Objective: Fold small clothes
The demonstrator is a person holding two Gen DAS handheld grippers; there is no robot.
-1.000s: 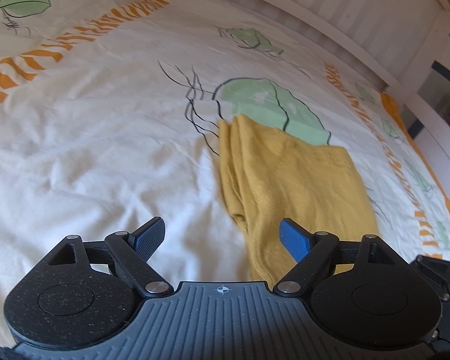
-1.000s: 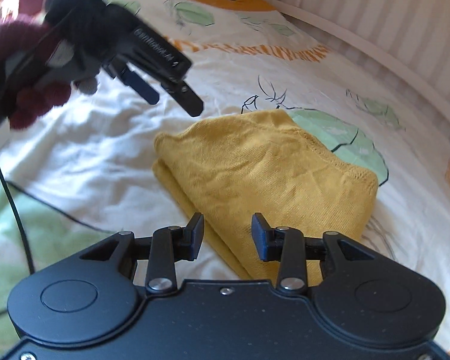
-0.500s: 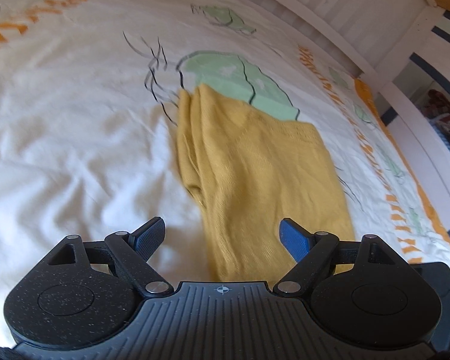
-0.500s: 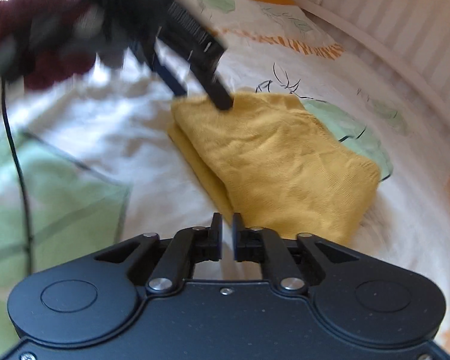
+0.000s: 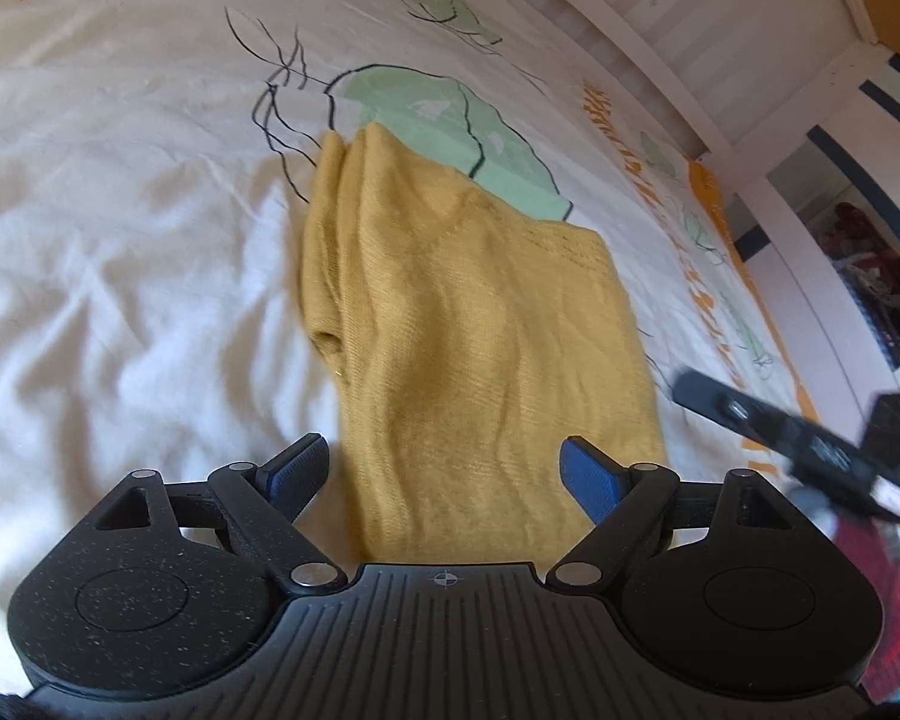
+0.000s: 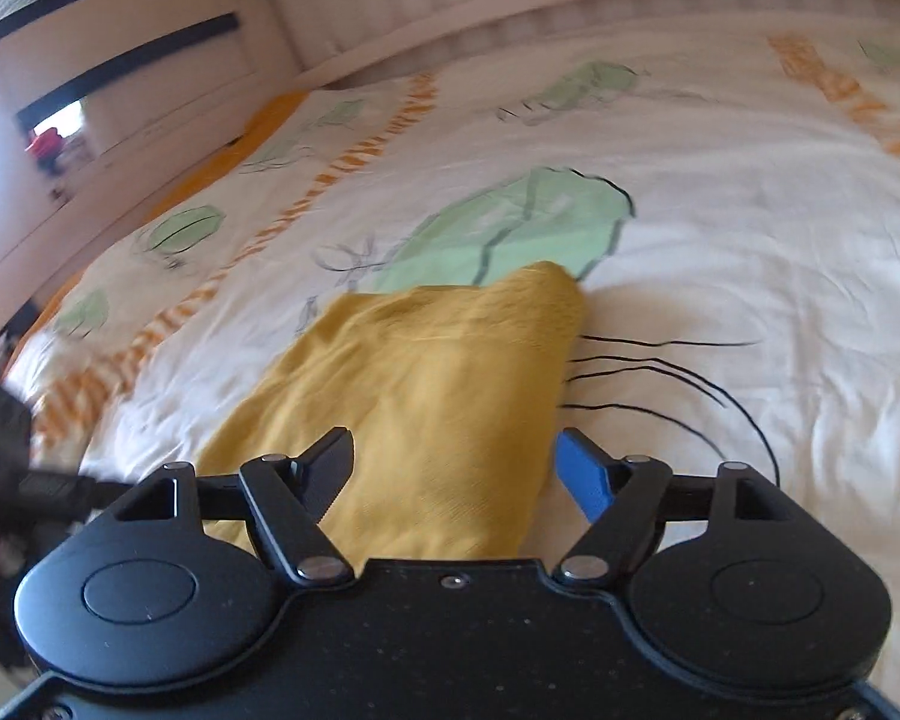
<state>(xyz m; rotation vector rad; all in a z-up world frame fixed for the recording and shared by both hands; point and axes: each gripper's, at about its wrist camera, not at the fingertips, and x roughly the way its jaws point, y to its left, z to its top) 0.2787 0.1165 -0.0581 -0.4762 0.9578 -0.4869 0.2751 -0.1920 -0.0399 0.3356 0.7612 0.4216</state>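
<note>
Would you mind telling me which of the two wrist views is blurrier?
Right wrist view: motion blur smears the yellow garment and bedspread. Left wrist view: garment fairly sharp, only the right gripper at the edge is smeared; fisheye bends both.

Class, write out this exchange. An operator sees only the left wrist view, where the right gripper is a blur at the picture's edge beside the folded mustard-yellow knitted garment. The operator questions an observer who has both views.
Operator: Is the right gripper holding anything?
Observer: No. In the right wrist view the right gripper has its jaws opening, already wide apart. The folded mustard-yellow knitted garment lies beyond them, unpinched.
Operator: Where do the jaws sit relative to it?
Observer: They straddle its edge in the picture. The dark finger shows against the yellow knit. The blue pad shows against the white printed bed cover, just past the garment's side.
</note>
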